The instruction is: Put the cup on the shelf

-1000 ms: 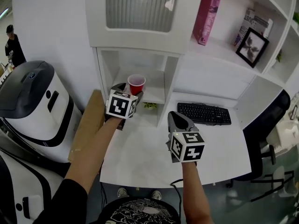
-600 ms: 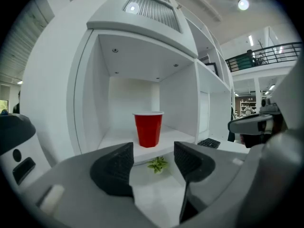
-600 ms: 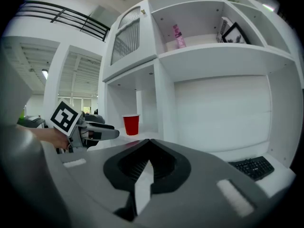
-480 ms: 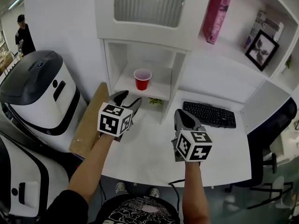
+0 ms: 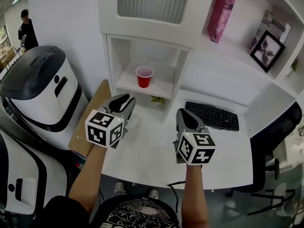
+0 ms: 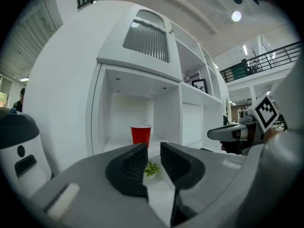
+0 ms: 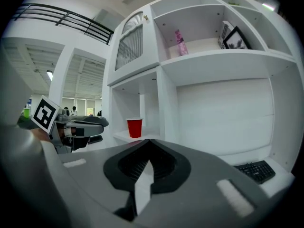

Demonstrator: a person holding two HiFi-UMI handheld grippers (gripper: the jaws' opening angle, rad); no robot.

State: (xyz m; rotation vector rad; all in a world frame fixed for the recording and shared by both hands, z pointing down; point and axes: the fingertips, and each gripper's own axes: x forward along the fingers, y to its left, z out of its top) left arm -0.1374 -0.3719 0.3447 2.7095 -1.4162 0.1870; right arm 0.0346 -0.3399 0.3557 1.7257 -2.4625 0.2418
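Since the red cup point(image 5: 145, 76) stands upright on the shelf point(image 5: 124, 83), well apart from both tools, placement looks done. Left tool point(image 5: 123, 101) slightly parted, empty, over tabletop point(image 5: 147, 151); right tool point(image 5: 186, 119) clenched on nothing. Advice: hold both low, clear of shelf edge.

Left gripper point(image 5: 124, 99), right gripper point(image 5: 182, 113) — grey, marker cubes point(image 5: 104, 128); black shirt point(image 5: 137, 216).

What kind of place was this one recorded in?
Probably an office or lab workspace: a white desk with a keyboard, wall shelves holding a framed picture, and an office chair at the right.
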